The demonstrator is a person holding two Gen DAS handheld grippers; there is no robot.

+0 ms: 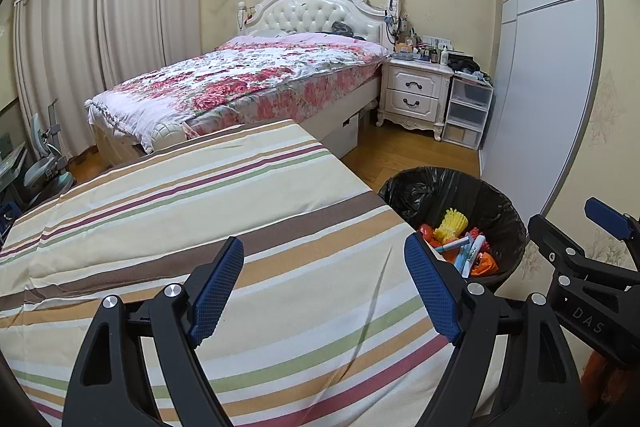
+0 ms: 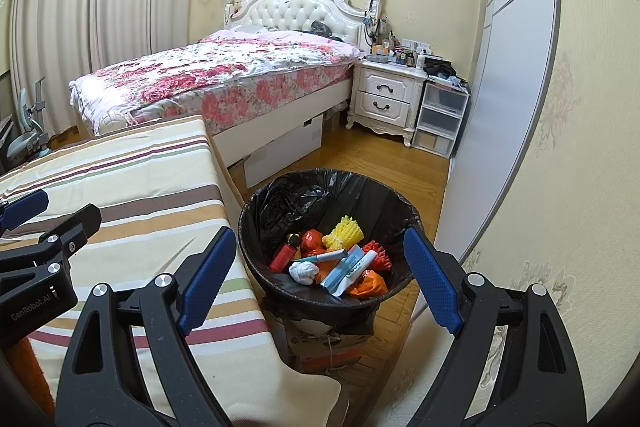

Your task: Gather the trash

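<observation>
Now the trash sits in a round bin lined with black plastic (image 2: 280,199), on the floor just beside my striped-cloth worktop (image 1: 200,207): a yellow foam net (image 2: 343,230), a crumpled white tissue (image 2: 303,272), orange wrappers, all likely light and soft; I would pinch any by its middle. My left claw (image 1: 324,291) and right claw (image 2: 320,279) both gape wide, holding nothing

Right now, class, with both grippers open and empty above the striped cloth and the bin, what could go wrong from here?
1. The trash bin stands raised on a cardboard box; a knock from the right gripper might tip it.
2. The bin is close against the striped cloth, so a snagged cloth could drag it.
3. A tube lies near the rim and might slip out.
</observation>
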